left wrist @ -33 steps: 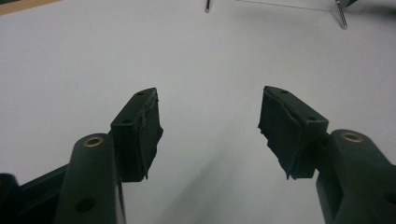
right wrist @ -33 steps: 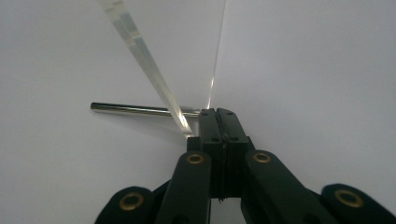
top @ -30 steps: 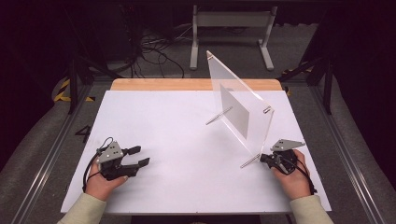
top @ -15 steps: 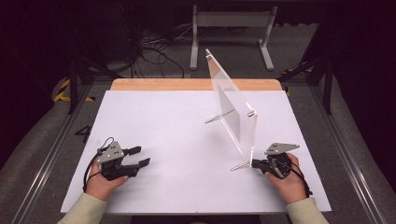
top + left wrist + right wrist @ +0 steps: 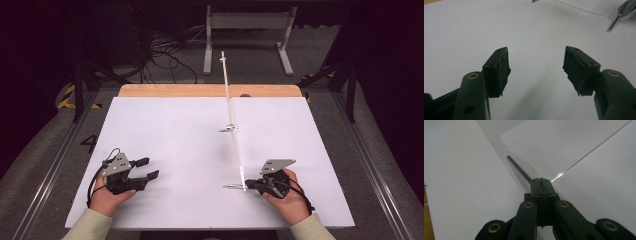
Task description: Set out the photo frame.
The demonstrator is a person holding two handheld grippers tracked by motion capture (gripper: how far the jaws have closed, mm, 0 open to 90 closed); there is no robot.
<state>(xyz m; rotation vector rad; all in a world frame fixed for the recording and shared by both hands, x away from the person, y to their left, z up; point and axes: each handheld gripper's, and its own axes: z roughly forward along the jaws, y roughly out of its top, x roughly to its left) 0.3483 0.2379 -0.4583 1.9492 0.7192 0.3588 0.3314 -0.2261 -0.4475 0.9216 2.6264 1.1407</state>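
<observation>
One clear acrylic panel (image 5: pixel 231 117) stands edge-on mid-table (image 5: pixel 170 125), hard to make out; two metal feet. Right gripper (image 5: pixel 248 184) clamped on the panel's near corner. Left gripper (image 5: pixel 150 169), well left of panel, jaws wide, empty.

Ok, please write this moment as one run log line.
left tool: open, idle | right tool: shut on clear panel foot | panel: upright, edge-on | table: white

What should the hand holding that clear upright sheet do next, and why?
Probably ease the clear panel down until its metal feet sit flat, then release. The right gripper is shut on its near bottom corner; the left gripper rests open, well apart.
</observation>
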